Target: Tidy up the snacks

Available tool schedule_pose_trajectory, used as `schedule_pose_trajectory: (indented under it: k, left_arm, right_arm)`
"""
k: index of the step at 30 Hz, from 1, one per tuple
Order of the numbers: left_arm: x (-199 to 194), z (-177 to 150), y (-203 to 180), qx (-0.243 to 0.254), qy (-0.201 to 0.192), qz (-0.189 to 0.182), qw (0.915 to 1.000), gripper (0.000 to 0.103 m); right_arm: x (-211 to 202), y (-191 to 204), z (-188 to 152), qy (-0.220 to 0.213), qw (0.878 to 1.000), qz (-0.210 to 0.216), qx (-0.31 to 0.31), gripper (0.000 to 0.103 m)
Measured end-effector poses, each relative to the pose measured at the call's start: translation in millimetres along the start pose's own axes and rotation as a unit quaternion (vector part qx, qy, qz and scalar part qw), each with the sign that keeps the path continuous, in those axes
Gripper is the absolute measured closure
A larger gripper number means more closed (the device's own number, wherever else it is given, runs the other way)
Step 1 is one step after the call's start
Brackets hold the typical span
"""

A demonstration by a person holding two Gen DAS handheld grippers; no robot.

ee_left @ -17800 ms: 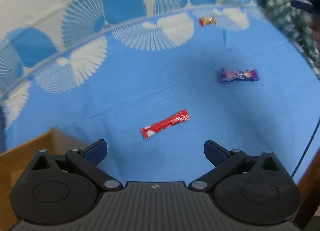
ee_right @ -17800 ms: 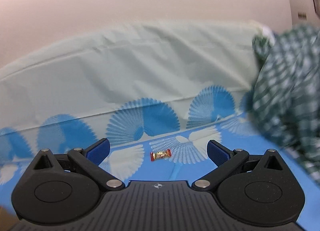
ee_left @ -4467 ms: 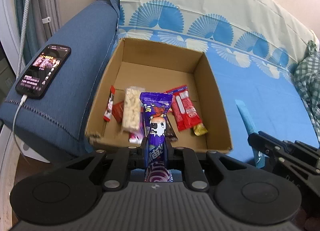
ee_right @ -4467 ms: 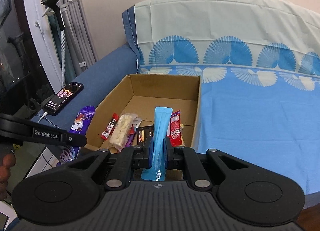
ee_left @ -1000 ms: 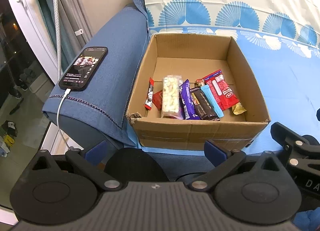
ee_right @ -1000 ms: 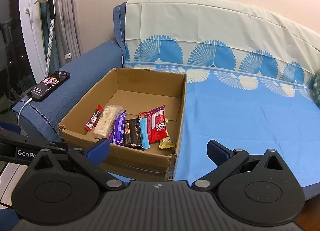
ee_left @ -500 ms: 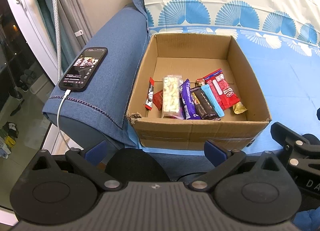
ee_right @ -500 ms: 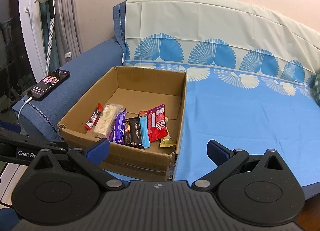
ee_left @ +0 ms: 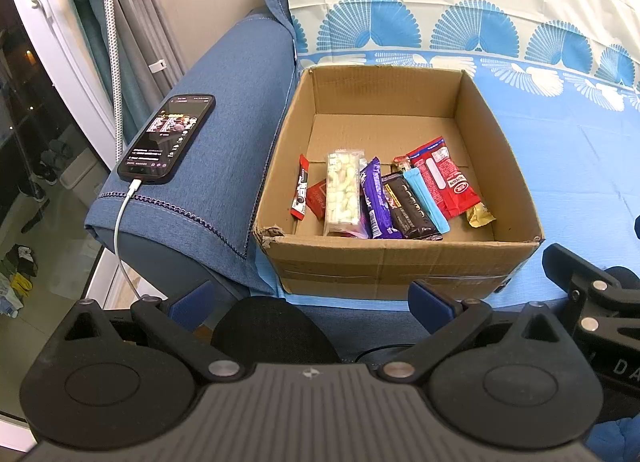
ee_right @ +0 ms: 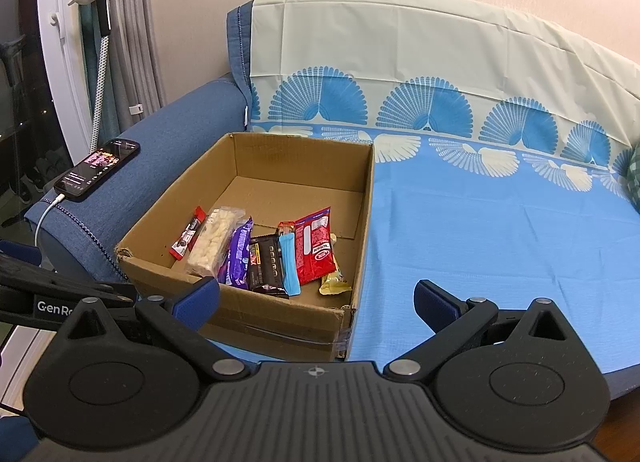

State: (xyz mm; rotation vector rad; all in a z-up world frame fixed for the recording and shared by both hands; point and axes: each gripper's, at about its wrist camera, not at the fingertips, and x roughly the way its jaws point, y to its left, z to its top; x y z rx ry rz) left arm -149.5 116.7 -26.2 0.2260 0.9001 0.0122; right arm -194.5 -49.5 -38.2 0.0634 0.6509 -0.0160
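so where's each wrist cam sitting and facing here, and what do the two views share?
Left wrist: on the left gripper, near the sofa's front edge, looking down into the cardboard box; own open fingers show, right gripper at right edge.
Right wrist: on the right gripper, lower, facing the sofa back; own open fingers, left gripper at left.
Shared: box, snacks, phone.

This looks like a home, maybe a living room: a blue sofa (ee_right: 168,130) with a fan-print cover (ee_right: 460,198), a charging phone (ee_left: 168,138), and curtains (ee_right: 136,22).
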Motion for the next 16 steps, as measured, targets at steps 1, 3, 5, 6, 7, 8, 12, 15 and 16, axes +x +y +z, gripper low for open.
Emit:
schedule_pose_trajectory:
  k: [1,3,5,6,7,8,12,15,16]
  left_arm:
    - [0.2,0.0,0.0,0.001,0.000,0.000,1.0000,0.000]
    - [0.5,-0.2,-0.1,0.001,0.001,0.000,1.0000,0.000]
    - [1.5,-0.3,0.0,0.002,0.002,0.001,1.0000,0.000]
    - [2.0,-0.2,0.3,0.002,0.002,0.001,1.0000,0.000]
    - [2.1,-0.2,0.3,0.002,0.002,0.001,1.0000,0.000]
    - [2.7,-0.3,0.7,0.001,0.003,0.001,1.0000,0.000]
    - [5.1,0.0,2.0,-0.003,0.008,0.004,1.0000,0.000]
    - [6.8,-0.3,3.0,-0.006,0.012,0.003,0.9999,0.000]
    - [7.1,-0.3,2.7,-0.005,0.013,0.003,0.9999,0.000]
  right_arm:
    - [-0.1,0.0,0.0,0.000,1.000,0.000,0.000,0.001]
    - [-0.3,0.1,0.5,0.000,1.000,0.000,0.000,0.001]
    - [0.7,0.2,-0.5,0.000,1.000,0.000,-0.001,0.001]
    - [1.1,0.1,-0.9,0.001,1.000,0.001,-0.002,0.001]
    - [1.4,0.2,-1.3,0.001,1.000,0.001,-0.002,0.001]
    - [1.7,0.2,-1.7,0.001,1.000,0.001,-0.002,0.001]
    - [2.6,0.3,-1.5,0.004,1.000,0.003,-0.004,0.001]
    - [3.1,0.2,-1.0,0.005,1.000,0.006,-0.005,0.001]
    - [3.4,-0.8,-0.2,0.006,1.000,0.007,-0.005,0.001]
